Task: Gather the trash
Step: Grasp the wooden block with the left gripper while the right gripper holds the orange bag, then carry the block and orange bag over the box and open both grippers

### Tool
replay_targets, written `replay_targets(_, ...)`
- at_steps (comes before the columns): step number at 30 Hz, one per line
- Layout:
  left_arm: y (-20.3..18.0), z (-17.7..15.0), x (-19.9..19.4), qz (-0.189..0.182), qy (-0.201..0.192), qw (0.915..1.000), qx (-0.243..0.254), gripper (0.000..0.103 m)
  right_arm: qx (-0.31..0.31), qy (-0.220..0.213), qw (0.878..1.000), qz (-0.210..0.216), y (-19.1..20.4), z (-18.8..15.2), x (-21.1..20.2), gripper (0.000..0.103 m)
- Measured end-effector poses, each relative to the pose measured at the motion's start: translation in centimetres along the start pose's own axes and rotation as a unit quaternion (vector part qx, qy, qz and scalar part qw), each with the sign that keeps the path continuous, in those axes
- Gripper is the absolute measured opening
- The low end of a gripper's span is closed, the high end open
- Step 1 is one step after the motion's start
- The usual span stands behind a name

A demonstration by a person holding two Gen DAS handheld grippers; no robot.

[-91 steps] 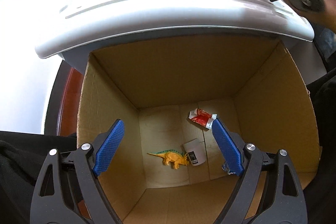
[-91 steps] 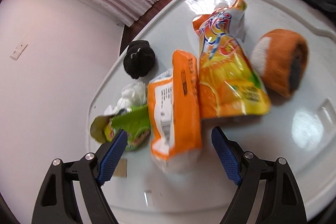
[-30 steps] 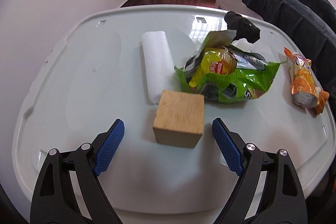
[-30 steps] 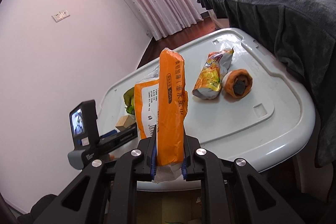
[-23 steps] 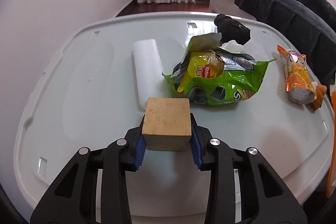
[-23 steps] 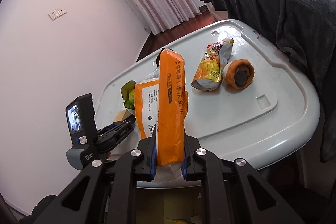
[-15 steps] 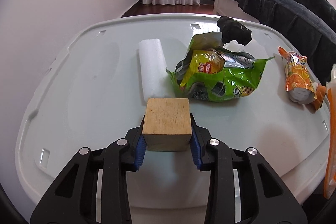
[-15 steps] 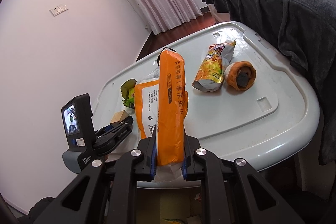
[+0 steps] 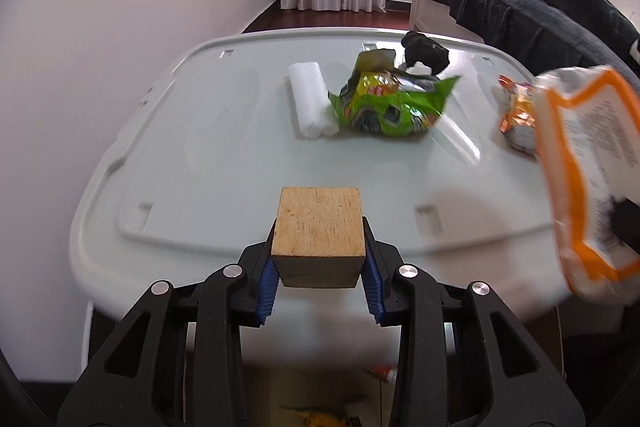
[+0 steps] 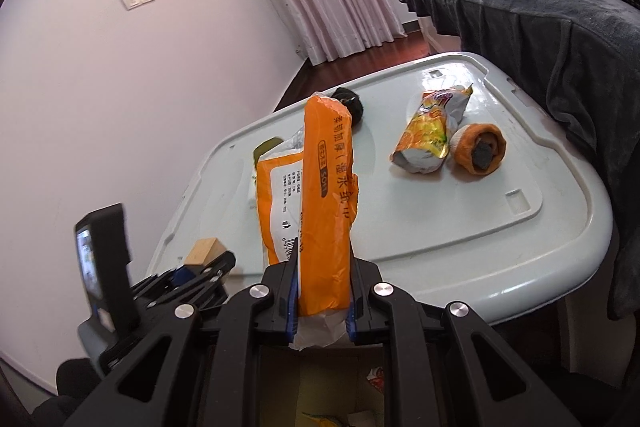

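My left gripper (image 9: 319, 269) is shut on a wooden block (image 9: 319, 235) and holds it off the white table (image 9: 208, 147), at its near edge. My right gripper (image 10: 321, 301) is shut on an orange and white packet (image 10: 320, 211), held upright beyond the table's near edge; the packet also shows at the right of the left wrist view (image 9: 588, 179). The left gripper with the block appears in the right wrist view (image 10: 200, 259). A green snack bag (image 9: 392, 103), a yellow-orange wrapper (image 10: 432, 131) and a white foam roll (image 9: 310, 101) lie on the table.
An open cardboard box (image 10: 320, 391) stands below the table's near edge, with a yellow toy and a red wrapper inside. A black lump (image 9: 426, 51) and an orange rolled sock (image 10: 478, 149) lie on the table. A dark blanket-covered bed (image 10: 560, 19) stands at the right.
My left gripper closed on the wooden block, lifted it and drew back to the table's near edge. My right gripper, holding the orange packet, came closer to the left one.
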State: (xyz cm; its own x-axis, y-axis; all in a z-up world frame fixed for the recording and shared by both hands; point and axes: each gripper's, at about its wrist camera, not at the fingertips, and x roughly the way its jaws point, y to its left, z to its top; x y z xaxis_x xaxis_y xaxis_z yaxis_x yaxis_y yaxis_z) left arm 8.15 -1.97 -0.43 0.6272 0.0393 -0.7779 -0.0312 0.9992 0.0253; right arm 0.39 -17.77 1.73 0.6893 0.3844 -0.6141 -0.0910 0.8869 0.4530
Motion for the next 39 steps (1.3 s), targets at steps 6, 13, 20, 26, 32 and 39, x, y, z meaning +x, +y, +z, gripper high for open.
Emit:
replay_targets(6, 0.6, -3.2, -3.2, -0.009, 0.016, 0.9997, -0.013, 0.034, -0.036, -0.003, 0.999, -0.008, 1.6, -2.7, -1.3, 0.017)
replay_targets(13, 0.7, -9.6, -5.4, -0.014, 0.058, 0.9982, 0.007, 0.034, -0.081, 0.009, 0.997, -0.004, 4.1, -9.0, -3.9, 0.017)
replay_targets(20, 0.1, -14.1, -3.3, -0.02, 0.127, 0.9914, 0.024, 0.034, -0.108, 0.1, 0.989, -0.031, 4.7, -12.7, -1.6, 0.017)
replay_targets(26, 1.2, -15.6, 0.9, -0.016, 0.197, 0.9803, -0.012, 0.034, -0.075, 0.203, 0.973, -0.084, 2.3, -14.4, 3.1, 0.017)
replay_targets(32, 1.7, -15.8, 2.8, -0.003, 0.226, 0.9738, -0.022, 0.034, -0.046, 0.244, 0.965, -0.088, 1.1, -14.9, 4.7, 0.017)
replay_targets(39, 0.8, -15.2, 2.5, 0.005, 0.218, 0.976, -0.009, 0.046, -0.05, 0.239, 0.965, -0.098, 1.5, -14.5, 4.9, 0.067)
